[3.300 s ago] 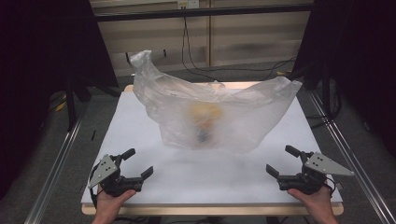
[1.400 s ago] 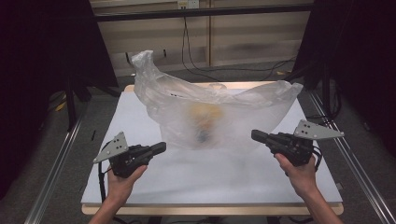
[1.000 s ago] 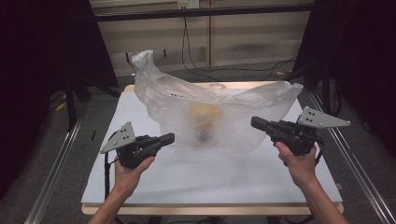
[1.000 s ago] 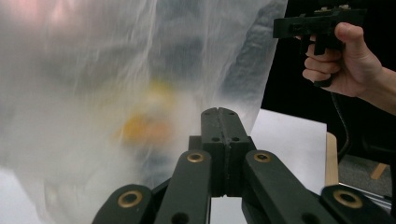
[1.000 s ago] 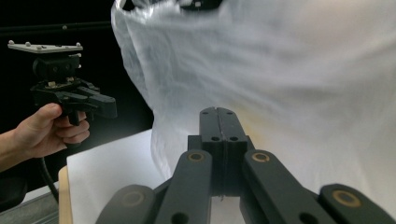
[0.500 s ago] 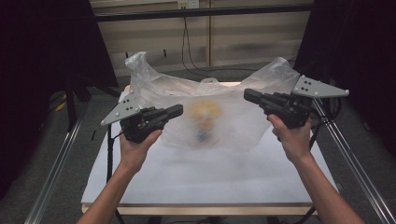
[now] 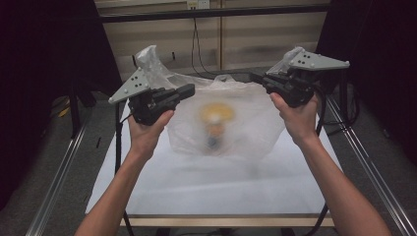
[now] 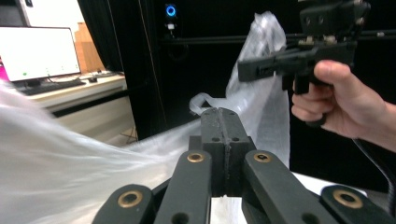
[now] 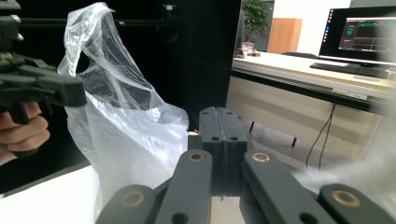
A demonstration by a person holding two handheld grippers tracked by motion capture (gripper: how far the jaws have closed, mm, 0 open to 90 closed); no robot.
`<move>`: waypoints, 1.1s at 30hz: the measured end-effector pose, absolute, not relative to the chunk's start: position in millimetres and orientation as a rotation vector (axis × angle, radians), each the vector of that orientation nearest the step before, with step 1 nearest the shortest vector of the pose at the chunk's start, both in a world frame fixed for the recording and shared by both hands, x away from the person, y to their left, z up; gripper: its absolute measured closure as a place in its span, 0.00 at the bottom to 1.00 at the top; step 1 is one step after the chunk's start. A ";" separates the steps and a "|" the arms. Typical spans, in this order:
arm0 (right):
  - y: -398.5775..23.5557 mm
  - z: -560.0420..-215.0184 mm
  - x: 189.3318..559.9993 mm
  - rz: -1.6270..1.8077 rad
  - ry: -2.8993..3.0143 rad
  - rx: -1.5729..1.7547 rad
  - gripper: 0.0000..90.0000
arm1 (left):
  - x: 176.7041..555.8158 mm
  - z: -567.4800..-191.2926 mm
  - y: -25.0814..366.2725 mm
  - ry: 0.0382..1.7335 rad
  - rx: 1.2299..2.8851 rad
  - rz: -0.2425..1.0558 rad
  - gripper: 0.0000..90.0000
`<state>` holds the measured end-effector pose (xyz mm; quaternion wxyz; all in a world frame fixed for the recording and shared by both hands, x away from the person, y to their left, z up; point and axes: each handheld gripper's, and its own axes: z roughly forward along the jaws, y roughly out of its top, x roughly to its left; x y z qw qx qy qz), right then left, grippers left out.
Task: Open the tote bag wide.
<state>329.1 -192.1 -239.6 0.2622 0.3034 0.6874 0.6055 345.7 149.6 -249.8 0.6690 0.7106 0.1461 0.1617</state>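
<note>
Currently you're holding both up | left gripper (image 7: pixel 189 90) clenching plastic bag (image 7: pixel 231 123) edge | right gripper (image 7: pixel 255 77) clenching opposite edge | bag hanging between them over white surface (image 7: pixel 221 182) | yellow item (image 7: pixel 216 113) inside, blurred

Both forearms raised, left gripper (image 7: pixel 189 91) and right gripper (image 7: pixel 255 77) fingers pressed together

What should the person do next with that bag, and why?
Probably keep lifting a little, evenly with both hands. Each gripper, left and right, is shut on an upper edge of the clear bag, which hangs stretched between them. The yellow thing inside sags low, and the bag's bottom looks close to the white table, so a small rise should clear it.
</note>
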 end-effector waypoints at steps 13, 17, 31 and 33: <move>-168.2 -264.4 351.6 1.608 1.933 0.901 1.00 | 371.4 -242.8 118.3 0.398 1.694 0.398 1.00; -162.3 -286.8 352.5 1.591 1.981 0.923 1.00 | 378.3 -264.4 111.7 0.421 1.747 0.374 1.00; -158.1 -347.0 361.5 1.573 2.074 0.994 1.00 | 398.7 -329.9 113.5 0.513 1.845 0.319 1.00; -158.5 -351.5 363.7 1.569 2.082 1.001 1.00 | 400.7 -334.2 113.7 0.521 1.848 0.312 1.00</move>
